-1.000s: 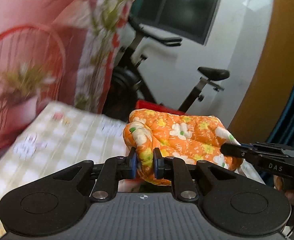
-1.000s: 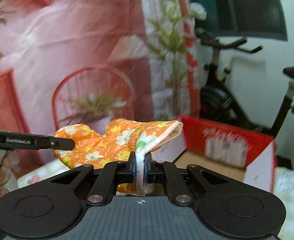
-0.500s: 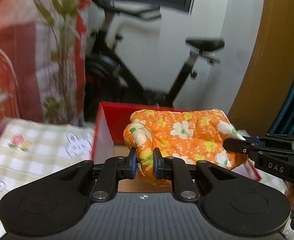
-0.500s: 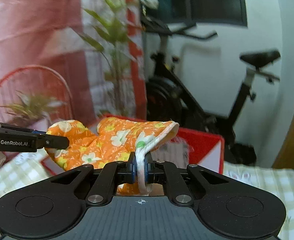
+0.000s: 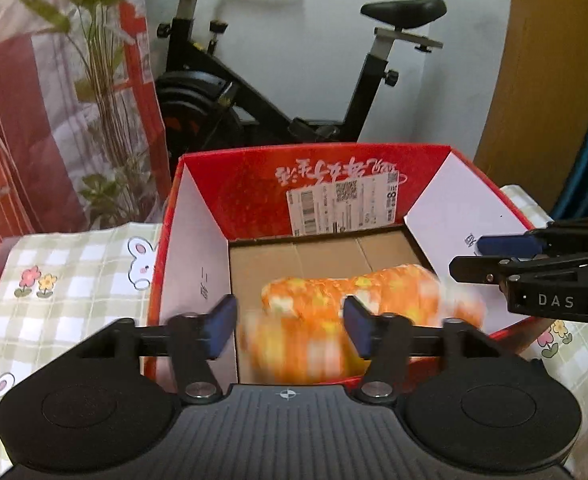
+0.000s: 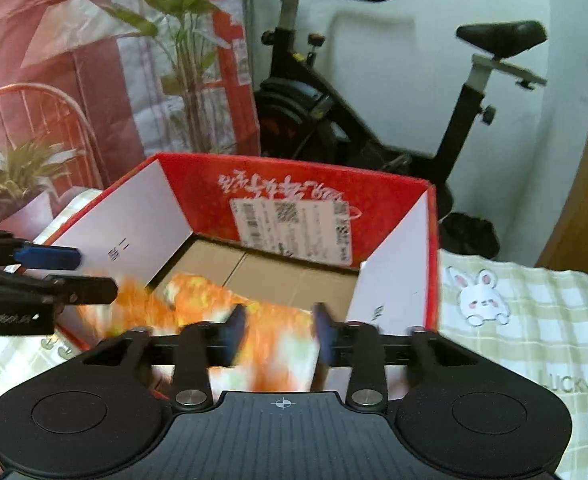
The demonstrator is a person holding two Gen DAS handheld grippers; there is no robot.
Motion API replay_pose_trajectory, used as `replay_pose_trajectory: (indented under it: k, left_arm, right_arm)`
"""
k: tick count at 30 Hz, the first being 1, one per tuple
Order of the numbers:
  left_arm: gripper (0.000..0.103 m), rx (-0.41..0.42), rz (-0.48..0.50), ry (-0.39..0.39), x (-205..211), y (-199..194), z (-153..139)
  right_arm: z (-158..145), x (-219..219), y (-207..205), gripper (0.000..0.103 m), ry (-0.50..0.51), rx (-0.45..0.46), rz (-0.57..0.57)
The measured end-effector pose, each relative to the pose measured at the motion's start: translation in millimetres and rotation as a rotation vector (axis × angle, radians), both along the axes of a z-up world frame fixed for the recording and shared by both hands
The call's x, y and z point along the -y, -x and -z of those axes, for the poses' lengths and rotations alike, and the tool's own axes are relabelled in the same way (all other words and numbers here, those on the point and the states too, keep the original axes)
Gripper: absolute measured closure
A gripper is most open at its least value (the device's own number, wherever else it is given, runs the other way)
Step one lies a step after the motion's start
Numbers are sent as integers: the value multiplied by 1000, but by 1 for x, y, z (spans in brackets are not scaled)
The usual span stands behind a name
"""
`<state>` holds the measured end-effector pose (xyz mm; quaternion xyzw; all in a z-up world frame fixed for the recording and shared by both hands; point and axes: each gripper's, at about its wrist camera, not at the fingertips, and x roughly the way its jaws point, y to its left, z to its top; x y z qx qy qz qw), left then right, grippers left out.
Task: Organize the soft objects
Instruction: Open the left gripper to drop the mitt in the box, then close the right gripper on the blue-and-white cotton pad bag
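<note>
Released since before, the orange mitt lies crosswise in the box.

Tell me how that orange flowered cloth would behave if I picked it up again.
The orange flowered cloth, bunched in the red box, probably sags and droops from any pinch. It looks padded, so likely light and squashy, and unlikely to roll or break.

The left gripper and right gripper are matte black, with blue pads on the jaws, a silver screw behind each finger, round discs outboard, a ribbed plate with a crosshair mark behind, and white "DAS" lettering.
</note>
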<state>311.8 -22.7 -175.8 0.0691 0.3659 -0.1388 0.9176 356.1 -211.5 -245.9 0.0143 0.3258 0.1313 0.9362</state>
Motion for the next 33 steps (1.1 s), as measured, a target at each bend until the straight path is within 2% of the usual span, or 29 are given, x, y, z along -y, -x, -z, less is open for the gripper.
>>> replay_pose_trajectory:
  k: [1, 4, 7, 9, 11, 16, 21, 26, 29, 33]
  left_arm:
    - [38, 4, -1, 2, -1, 1, -3]
    - [31, 15, 0, 27, -3, 9, -12]
    - [21, 31, 8, 52, -7, 21, -21]
    - [6, 39, 7, 75, -10, 30, -25]
    - [2, 45, -9, 84, -14, 41, -29]
    - [0, 47, -43, 110, -24, 68, -32]
    - [0, 36, -61, 164, -31, 91, -26]
    - [0, 33, -18, 157, -19, 105, -15]
    - [0, 28, 18, 134, -7, 111, -7]
    - [0, -21, 53, 141, 8, 114, 10]
  right_arm:
    - [-2, 2, 4, 44, -2, 23, 3]
    - [-11, 5, 16, 29, -2, 75, 16]
    - [-20, 10, 32, 1, -31, 137, 39]
    - [-26, 13, 43, 0, -51, 179, 39]
    - [-31, 16, 54, 0, -63, 208, 33]
    - [-36, 17, 83, 0, -110, 227, 51]
    - [-30, 23, 117, 0, -201, 252, 39]
    - [-19, 32, 138, 0, -192, 233, 60]
    - [-8, 42, 144, 0, -183, 189, 59]
    - [15, 55, 154, 0, -115, 106, 58]
